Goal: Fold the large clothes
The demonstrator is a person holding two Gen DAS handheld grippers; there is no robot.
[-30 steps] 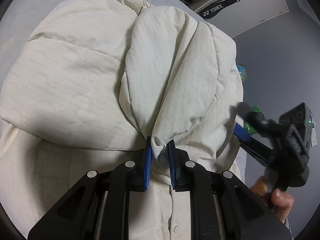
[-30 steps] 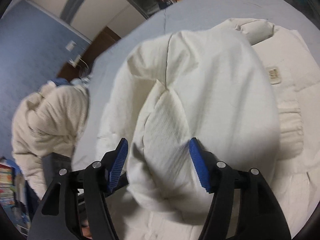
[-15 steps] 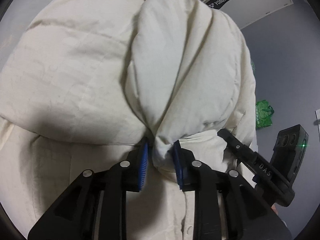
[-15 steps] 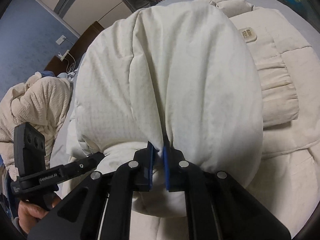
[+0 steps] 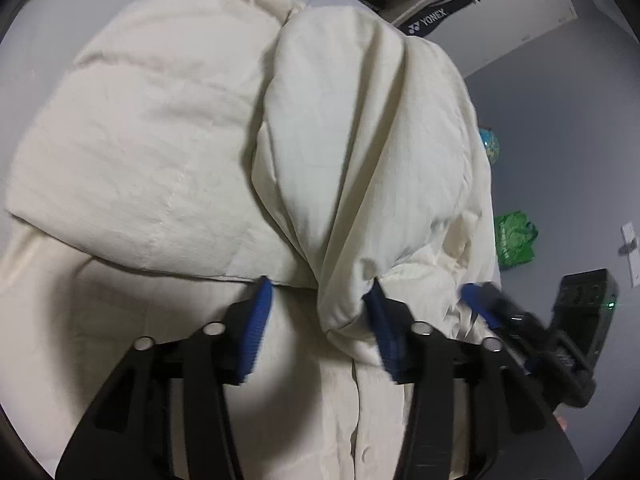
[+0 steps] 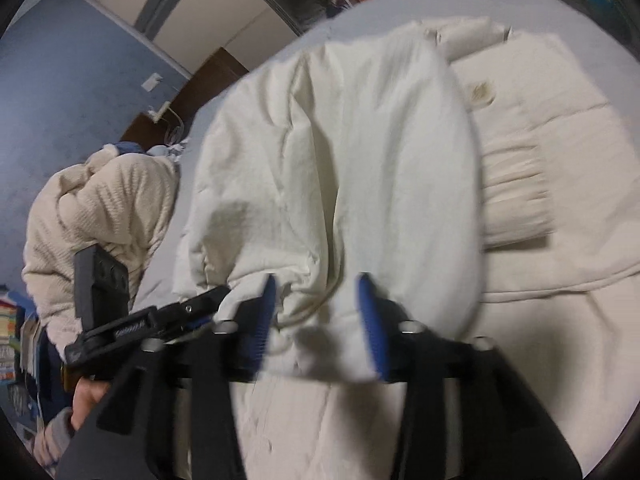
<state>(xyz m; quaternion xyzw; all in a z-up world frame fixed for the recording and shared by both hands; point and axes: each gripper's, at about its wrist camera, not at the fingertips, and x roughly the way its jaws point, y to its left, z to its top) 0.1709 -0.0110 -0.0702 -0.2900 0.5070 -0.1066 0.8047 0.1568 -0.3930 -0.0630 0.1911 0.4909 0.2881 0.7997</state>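
A large cream puffy jacket [image 5: 152, 152] lies spread on the grey bed. Its folded-over sleeve [image 5: 360, 152] lies on top of the body. My left gripper [image 5: 320, 300] is open; the sleeve's bunched end rests against the right blue pad, loose. My right gripper [image 6: 318, 296] is open too, its blue pads apart around the sleeve's end [image 6: 340, 168]. Each gripper shows in the other's view: the right gripper [image 5: 516, 320] beside the jacket's right edge, the left gripper [image 6: 160, 316] at the left.
Grey bed sheet [image 6: 400, 4] surrounds the jacket. A knitted cream garment [image 6: 100, 216] is piled at the bed's left side. A green bag [image 5: 514, 240] and a globe [image 5: 490, 146] sit by the grey wall. Shelves and a Yonex bag [image 5: 432, 20] stand beyond.
Both grippers, shut on the sleeve half a second ago, have opened and let it go. The sleeve now lies folded on the jacket's body.
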